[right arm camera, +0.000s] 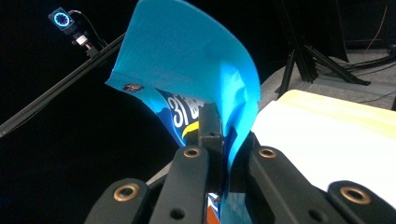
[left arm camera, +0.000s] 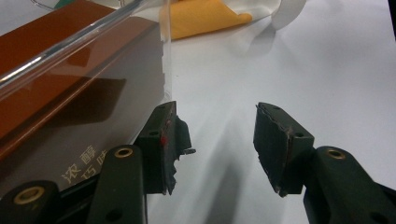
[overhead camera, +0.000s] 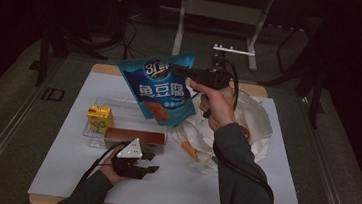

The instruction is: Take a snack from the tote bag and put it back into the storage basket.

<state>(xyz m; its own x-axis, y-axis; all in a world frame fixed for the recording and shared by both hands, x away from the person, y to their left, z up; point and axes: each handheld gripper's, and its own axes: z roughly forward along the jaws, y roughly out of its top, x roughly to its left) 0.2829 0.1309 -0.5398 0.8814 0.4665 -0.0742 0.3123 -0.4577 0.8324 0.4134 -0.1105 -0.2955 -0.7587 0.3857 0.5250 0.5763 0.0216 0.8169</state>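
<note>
My right gripper (overhead camera: 184, 72) is shut on the top edge of a blue snack bag (overhead camera: 163, 87), which hangs in the air above the clear plastic tray (overhead camera: 118, 105). In the right gripper view the bag (right arm camera: 196, 70) is pinched between the two jaws of that gripper (right arm camera: 226, 140). Near the table's front, my left gripper (overhead camera: 149, 162) rests open on the white cloth with nothing between its fingers. In the left gripper view that gripper (left arm camera: 217, 142) sits beside the tray's corner (left arm camera: 164, 56). A brown box (overhead camera: 134, 136) and a yellow juice carton (overhead camera: 99, 117) lie in the tray.
A crumpled white plastic bag (overhead camera: 247, 123) with an orange item (overhead camera: 189, 150) lies right of the tray. The white cloth (overhead camera: 77, 172) covers the wooden table. Metal stands and cables sit on the dark floor beyond the table.
</note>
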